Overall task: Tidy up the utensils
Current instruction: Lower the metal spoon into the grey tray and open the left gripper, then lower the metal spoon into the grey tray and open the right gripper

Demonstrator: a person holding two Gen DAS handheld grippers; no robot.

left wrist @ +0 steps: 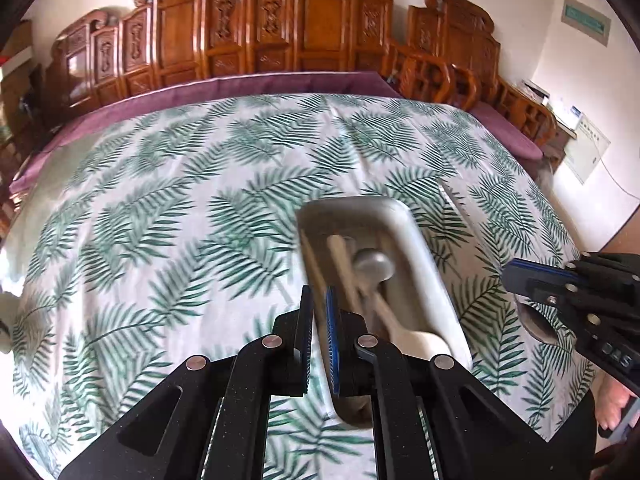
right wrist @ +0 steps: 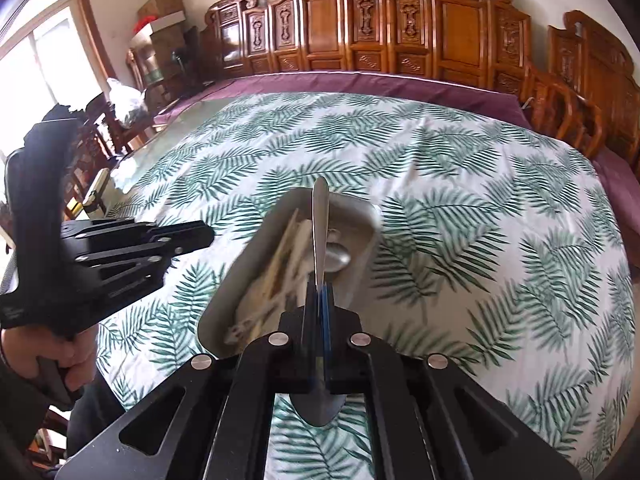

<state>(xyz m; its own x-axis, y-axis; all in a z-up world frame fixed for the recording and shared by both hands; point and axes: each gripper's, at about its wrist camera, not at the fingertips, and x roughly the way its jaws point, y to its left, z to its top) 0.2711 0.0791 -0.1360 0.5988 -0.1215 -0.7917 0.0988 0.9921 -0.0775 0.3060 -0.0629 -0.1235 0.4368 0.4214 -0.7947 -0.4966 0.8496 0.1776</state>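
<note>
While the right gripper (right wrist: 319, 312) clamps a metal spoon (right wrist: 320, 232) edge-on, handle forward over the white tray (right wrist: 224, 304), the left gripper (left wrist: 319, 320) stands narrowly parted and empty above the tray's left rim. The tray, near the right edge of the fern-print tablecloth (left wrist: 160, 208), holds chopsticks (left wrist: 340, 260), a steel spoon (left wrist: 374, 266) and a pale spoon (left wrist: 416, 338).

Two fisheye views look forward and down over a desk (left wrist: 160, 208) draped in a leaf-print cloth, each from close behind its own jaws. The left wrist camera sits near the desk's near edge, facing the carved wooden screen (left wrist: 256, 28) along the far edge. The right wrist camera faces the same way from further right. Both share the metal tray (left wrist: 416, 240) and the screen, and each catches the other gripper at its frame's side.
</note>
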